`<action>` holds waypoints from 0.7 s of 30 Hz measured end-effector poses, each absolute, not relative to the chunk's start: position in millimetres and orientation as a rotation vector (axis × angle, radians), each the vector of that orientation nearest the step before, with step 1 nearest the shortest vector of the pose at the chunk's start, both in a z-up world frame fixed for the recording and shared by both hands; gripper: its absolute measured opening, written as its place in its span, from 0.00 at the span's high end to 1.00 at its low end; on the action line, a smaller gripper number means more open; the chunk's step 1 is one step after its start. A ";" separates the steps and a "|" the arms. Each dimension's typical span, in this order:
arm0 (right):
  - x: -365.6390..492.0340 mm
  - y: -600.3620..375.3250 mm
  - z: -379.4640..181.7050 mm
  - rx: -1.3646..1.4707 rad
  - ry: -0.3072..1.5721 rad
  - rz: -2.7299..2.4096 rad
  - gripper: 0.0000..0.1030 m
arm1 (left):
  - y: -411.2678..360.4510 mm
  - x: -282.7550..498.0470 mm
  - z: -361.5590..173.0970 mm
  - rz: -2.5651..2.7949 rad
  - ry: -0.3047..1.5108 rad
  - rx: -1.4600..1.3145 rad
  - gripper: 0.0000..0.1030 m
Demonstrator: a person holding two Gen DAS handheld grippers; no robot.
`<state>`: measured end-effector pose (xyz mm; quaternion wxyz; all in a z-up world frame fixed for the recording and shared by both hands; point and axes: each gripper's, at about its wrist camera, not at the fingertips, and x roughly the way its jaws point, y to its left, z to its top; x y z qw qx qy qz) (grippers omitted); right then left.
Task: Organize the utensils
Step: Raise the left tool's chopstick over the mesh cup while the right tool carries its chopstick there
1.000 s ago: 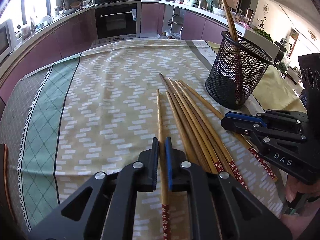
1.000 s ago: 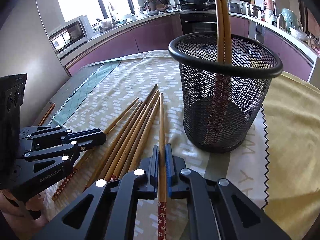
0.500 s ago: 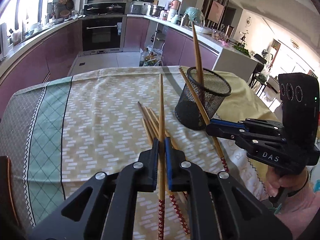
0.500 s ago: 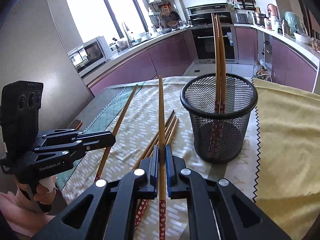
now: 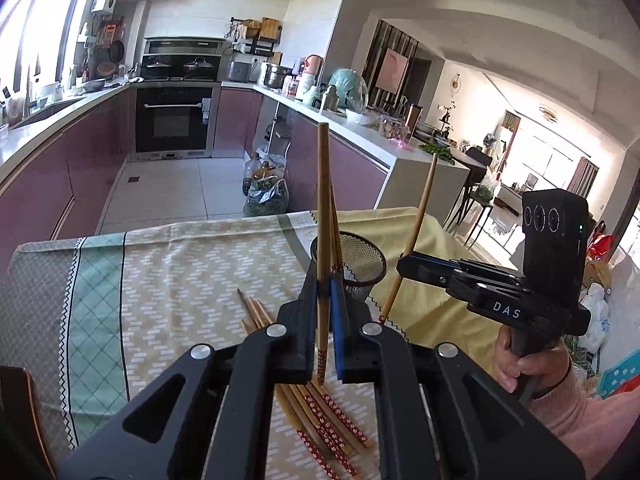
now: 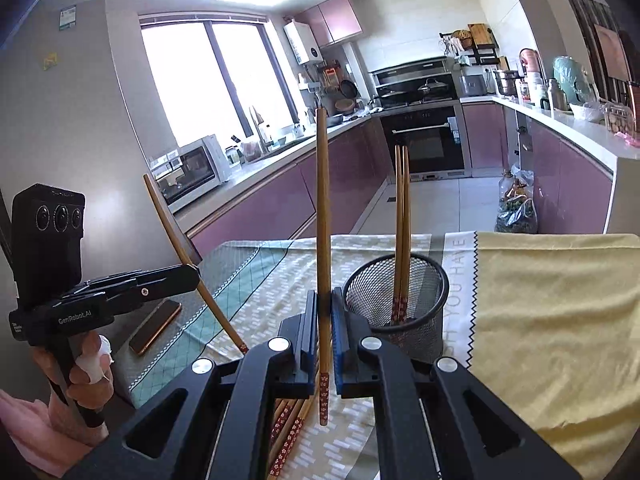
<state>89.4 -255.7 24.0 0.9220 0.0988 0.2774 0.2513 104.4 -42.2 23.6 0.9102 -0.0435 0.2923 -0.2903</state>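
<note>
My left gripper [image 5: 324,296] and right gripper [image 6: 325,308] each have fingers clamped on one wooden chopstick. Two stand in the black mesh cup [image 6: 420,276]; several wait on the worktop [image 5: 180,280].

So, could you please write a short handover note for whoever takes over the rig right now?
Left hand-held gripper: shut on one chopstick, held above the table with its thin tip up.
Right hand-held gripper: shut on another chopstick, also clear of the table.
Black mesh holder: upright on the tablecloth, two chopsticks already standing in it.
Loose chopsticks: a bundle lies flat on the cloth near the holder.
Done: two in the holder, two picked up.
Left: drop both held chopsticks into the holder, then collect the bundle.
A phone lies on the table's left side.
</note>
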 end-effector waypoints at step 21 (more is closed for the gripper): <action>124.0 -280.8 67.9 0.136 0.440 0.400 0.95 | -110.6 159.6 67.2 -0.606 0.508 -0.055 0.93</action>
